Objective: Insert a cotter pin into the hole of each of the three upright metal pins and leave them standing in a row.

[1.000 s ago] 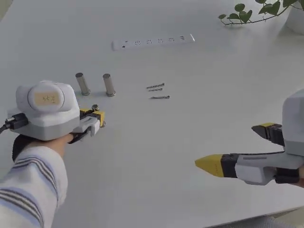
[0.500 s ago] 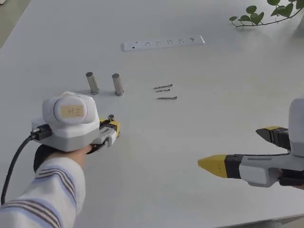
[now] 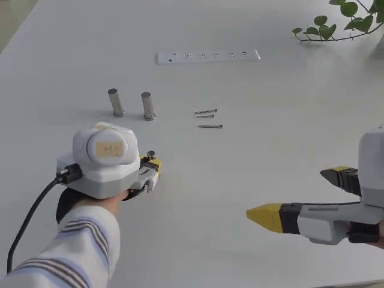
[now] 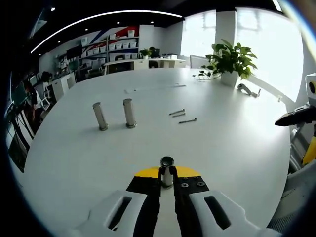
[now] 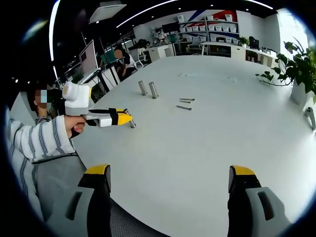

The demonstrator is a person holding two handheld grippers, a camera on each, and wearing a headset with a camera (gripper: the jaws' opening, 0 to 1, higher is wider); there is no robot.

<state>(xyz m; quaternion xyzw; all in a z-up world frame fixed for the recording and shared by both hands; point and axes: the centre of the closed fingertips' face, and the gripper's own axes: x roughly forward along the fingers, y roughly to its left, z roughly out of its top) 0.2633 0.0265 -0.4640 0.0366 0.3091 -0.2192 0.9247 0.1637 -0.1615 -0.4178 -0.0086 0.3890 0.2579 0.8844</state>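
My left gripper (image 3: 150, 165) (image 4: 167, 178) is shut on a metal pin (image 4: 167, 170) (image 3: 150, 156), held upright just above the white table. Two more metal pins (image 3: 116, 102) (image 3: 147, 106) stand side by side farther back; they also show in the left gripper view (image 4: 100, 116) (image 4: 129, 113). Three cotter pins (image 3: 206, 111) (image 3: 205, 116) (image 3: 210, 126) lie loose to the right of them. My right gripper (image 3: 300, 198) (image 5: 168, 180) stands open at the near right, nothing between its jaws, far from the pins. In the right gripper view the left gripper (image 5: 126, 118) holds its pin (image 5: 132, 124) near the table.
A white power strip (image 3: 207, 56) lies at the back of the table (image 3: 240, 174). A potted plant (image 3: 339, 21) trails over the far right corner. A black cable (image 3: 30, 216) hangs from the left gripper. Office desks and shelves stand beyond the table.
My left gripper has carried its metal pin nearer and a little to the right, away from the two standing pins. The right gripper has hardly moved. The head camera shifted slightly.
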